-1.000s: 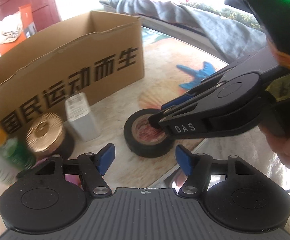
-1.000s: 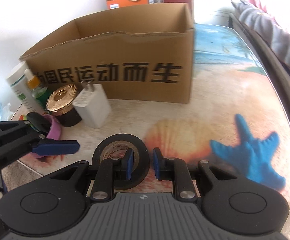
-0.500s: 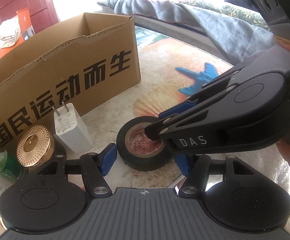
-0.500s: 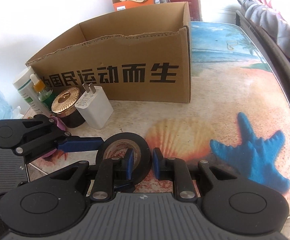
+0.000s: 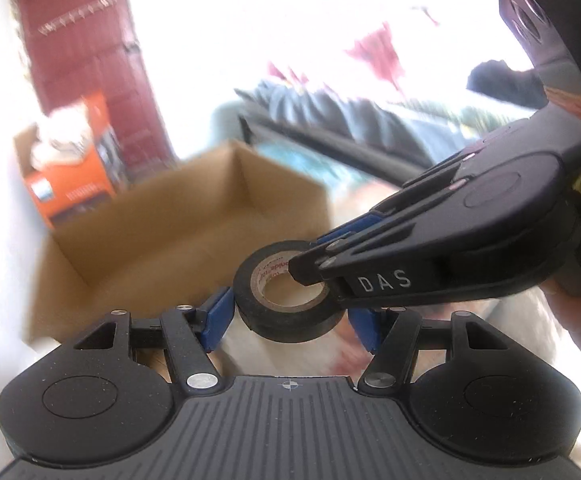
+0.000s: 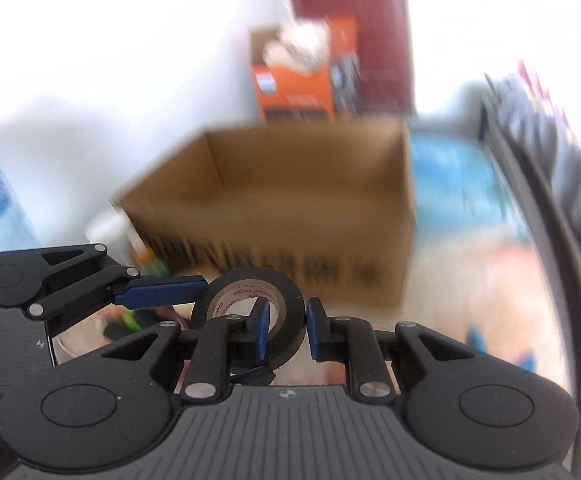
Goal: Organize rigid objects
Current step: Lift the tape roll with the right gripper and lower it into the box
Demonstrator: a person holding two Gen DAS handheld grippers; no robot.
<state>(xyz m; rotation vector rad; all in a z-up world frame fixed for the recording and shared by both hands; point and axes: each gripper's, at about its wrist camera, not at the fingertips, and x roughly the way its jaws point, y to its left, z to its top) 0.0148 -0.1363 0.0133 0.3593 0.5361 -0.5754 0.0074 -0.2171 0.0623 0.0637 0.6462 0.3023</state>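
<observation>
Black tape roll (image 6: 250,300) pinched through its wall by the down-tilted right hand-held gripper (image 6: 286,330); left hand-held gripper (image 5: 290,320) straddles it, half-open.

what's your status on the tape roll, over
Right gripper shut on the tape roll, one finger through its core. Left gripper straddles the roll. Cardboard box ahead, nothing between.

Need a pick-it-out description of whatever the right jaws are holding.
Start at the open cardboard box. In front of it, the right gripper clamps one wall of a tape roll. It is the only black ring there, with a printed pale core.
</observation>
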